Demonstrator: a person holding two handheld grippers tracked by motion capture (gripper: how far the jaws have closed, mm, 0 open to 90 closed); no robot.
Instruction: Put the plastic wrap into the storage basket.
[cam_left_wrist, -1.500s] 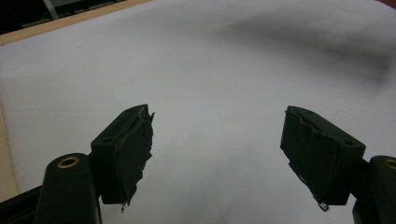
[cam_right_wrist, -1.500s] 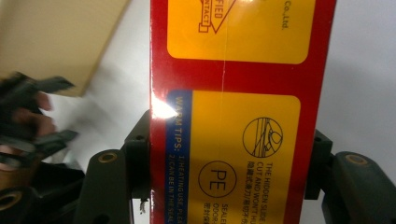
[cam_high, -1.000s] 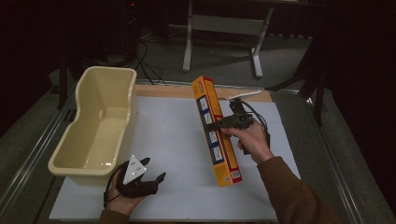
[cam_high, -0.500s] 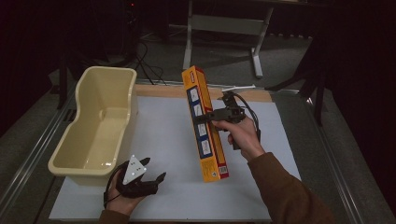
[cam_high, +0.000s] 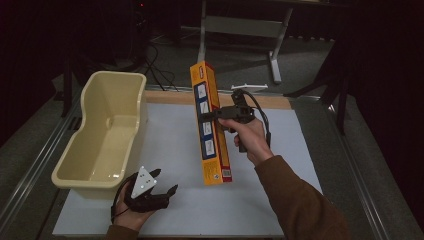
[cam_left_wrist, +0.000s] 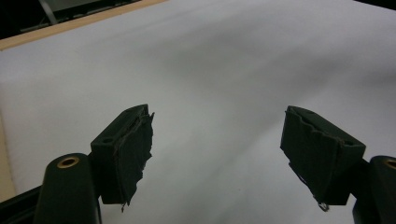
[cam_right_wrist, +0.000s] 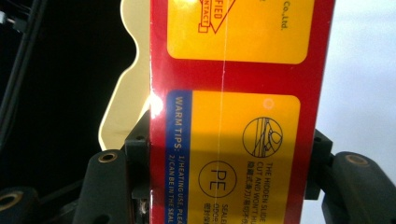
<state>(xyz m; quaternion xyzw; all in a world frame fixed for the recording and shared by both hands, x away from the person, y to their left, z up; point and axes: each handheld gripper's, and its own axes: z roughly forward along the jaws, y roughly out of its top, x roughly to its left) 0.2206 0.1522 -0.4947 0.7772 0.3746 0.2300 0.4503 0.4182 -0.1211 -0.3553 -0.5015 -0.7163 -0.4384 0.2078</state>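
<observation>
Above the middle of the white worktop (cam_high: 170, 150), my right gripper (cam_high: 212, 116) clamps the long yellow box (cam_high: 210, 125), which now hangs higher and nearer the cream tub (cam_high: 107, 135) than a second ago. Near the front edge, my left gripper (cam_high: 160, 192) has stayed put, jaws spread and empty.
</observation>
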